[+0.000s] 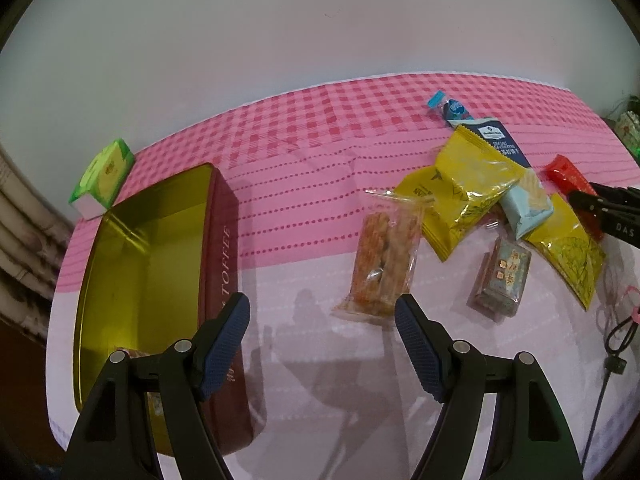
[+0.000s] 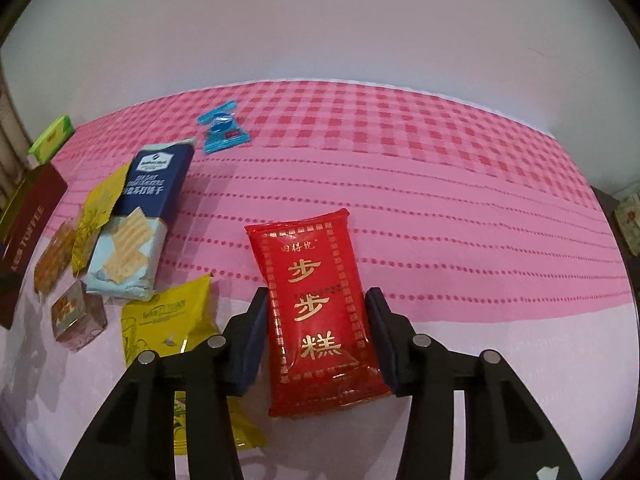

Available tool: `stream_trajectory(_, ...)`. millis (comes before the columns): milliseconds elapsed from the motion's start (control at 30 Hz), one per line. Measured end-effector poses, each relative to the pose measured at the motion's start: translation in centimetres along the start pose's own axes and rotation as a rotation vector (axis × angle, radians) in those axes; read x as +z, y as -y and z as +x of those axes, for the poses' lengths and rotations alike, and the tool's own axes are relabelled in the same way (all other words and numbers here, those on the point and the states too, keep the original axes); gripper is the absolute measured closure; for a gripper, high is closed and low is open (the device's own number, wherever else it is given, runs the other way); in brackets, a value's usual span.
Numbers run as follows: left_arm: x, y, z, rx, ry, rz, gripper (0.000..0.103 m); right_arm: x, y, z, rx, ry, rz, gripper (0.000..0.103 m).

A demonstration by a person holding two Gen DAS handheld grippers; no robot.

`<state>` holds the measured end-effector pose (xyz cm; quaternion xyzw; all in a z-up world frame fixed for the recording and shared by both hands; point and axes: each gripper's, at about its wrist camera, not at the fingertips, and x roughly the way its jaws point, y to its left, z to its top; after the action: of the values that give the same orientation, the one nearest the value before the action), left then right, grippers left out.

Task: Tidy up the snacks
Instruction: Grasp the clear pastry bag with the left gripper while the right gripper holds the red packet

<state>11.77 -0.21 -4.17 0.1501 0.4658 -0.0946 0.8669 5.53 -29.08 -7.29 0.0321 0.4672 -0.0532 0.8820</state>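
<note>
While most snacks lie loose on the cloth, sorting looks barely begun.

Right gripper (image 2: pixel 316 336) has its jaws closed against the sides of the red packet (image 2: pixel 320 300), which lies on the table; left gripper (image 1: pixel 322 344) hangs wide open and empty beside the toffee tin (image 1: pixel 120 248) (one orange snack seems inside). Crackers (image 2: pixel 136 232), yellow pouches (image 1: pixel 468 192) and others wait.
</note>
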Motion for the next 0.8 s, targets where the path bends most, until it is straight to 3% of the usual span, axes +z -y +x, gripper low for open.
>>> stream_trajectory(233, 0.3, 0.3, 0.4, -0.021, 0.004, 0.009, 0.028, -0.5, 1.3, -0.3, -0.056, 0.031, 0.058, 0.060)
stream_trajectory(500, 1.5, 1.2, 0.7, -0.132, 0.017, 0.041, 0.025, -1.0, 0.9, -0.3, -0.074, 0.065, 0.056, 0.059)
stream_trajectory(567, 1.9, 1.3, 1.0, -0.135, 0.014, 0.042, 0.020, -1.0, 0.9, -0.3, -0.078, 0.066, 0.063, 0.059)
stream_trajectory(800, 2.9, 1.4, 3.6, -0.130, -0.027, 0.058, 0.020, -1.3, 0.7, -0.5, -0.078, 0.067, 0.067, 0.059)
